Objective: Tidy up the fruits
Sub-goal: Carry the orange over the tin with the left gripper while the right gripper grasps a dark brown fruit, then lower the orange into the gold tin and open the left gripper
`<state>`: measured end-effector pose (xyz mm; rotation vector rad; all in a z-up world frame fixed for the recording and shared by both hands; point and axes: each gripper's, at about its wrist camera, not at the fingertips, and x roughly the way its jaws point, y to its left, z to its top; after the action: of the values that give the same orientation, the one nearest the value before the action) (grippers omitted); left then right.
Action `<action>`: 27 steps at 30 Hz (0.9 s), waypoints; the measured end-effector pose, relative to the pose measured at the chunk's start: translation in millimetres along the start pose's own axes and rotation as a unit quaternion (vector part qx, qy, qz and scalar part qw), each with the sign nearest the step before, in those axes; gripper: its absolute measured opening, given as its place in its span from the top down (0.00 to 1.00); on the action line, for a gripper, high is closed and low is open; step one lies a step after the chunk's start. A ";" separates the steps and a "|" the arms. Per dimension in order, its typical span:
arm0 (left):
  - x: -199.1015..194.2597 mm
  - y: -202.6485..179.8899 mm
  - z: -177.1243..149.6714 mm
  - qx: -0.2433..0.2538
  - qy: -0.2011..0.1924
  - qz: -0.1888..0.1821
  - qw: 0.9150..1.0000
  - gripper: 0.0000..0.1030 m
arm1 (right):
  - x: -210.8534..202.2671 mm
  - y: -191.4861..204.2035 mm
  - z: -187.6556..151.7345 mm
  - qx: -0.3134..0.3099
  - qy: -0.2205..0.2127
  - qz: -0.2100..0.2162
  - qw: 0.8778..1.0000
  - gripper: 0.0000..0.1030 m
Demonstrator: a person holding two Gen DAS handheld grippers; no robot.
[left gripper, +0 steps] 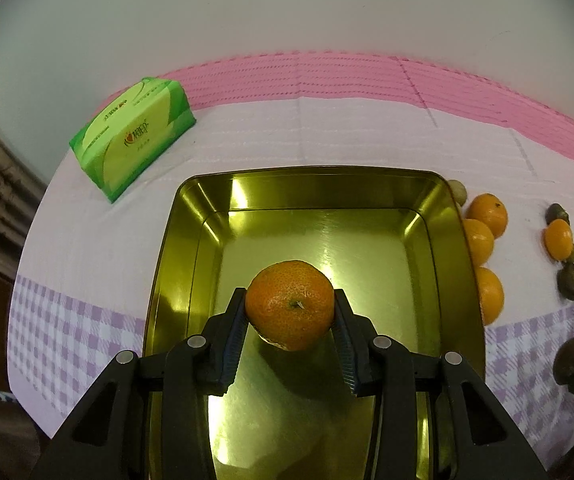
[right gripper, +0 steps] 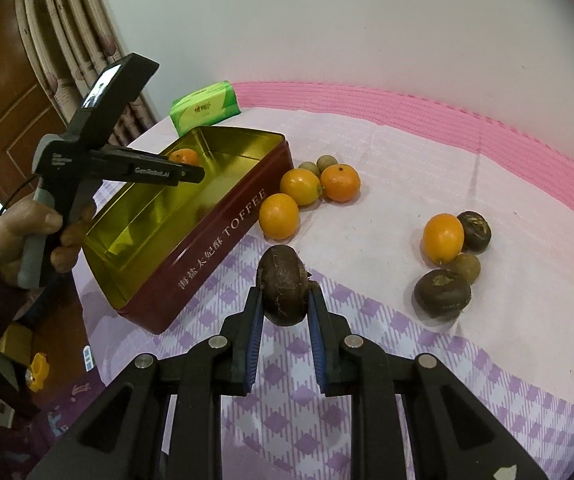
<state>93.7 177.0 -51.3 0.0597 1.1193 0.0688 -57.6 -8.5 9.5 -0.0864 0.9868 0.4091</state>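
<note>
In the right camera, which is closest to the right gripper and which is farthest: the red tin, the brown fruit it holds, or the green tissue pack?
1. Brown fruit, held in the right gripper.
2. Red tin, left.
3. Green tissue pack, far behind the tin.

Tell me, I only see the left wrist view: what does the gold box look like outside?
Observer: The box is dark red outside and reads TOFFEE.
Operator: What's the other hand-held gripper doing?
Observer: The right hand-held gripper is shut on a dark brown fruit, over the checked cloth beside the box.
Operator: Who holds mine?
Observer: A hand grips the handle of the left hand-held gripper.
</note>
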 end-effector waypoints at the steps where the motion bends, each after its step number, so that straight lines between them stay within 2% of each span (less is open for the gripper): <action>1: 0.9 0.0 0.8 0.000 0.001 0.001 1.000 0.59 | -0.1 -0.6 0.4 0.001 0.000 0.000 1.000 0.81; 14: 13.6 5.0 5.9 0.002 0.003 0.025 1.000 0.58 | 1.9 -0.8 1.3 -0.002 -0.002 0.000 1.000 0.81; 15: 12.5 4.5 6.3 0.003 0.001 0.029 1.000 0.56 | 1.7 -0.3 1.7 -0.003 -0.002 0.000 1.000 0.81; 18: 8.7 6.1 7.8 0.006 -0.009 0.039 0.999 0.41 | 0.0 1.8 3.0 -0.004 -0.004 0.000 1.000 0.81; 24: -9.3 10.0 5.6 0.005 -0.027 0.051 0.998 0.34 | -6.5 8.1 7.7 -0.009 -0.012 0.004 1.000 0.81; 27: -26.1 17.0 -0.7 -0.016 -0.028 0.043 0.999 0.33 | -11.4 13.8 13.9 -0.012 -0.018 0.010 1.000 0.81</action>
<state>81.3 191.8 -26.8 0.0812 1.0586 0.1617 -57.3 4.4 28.1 -0.0905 0.9485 0.4405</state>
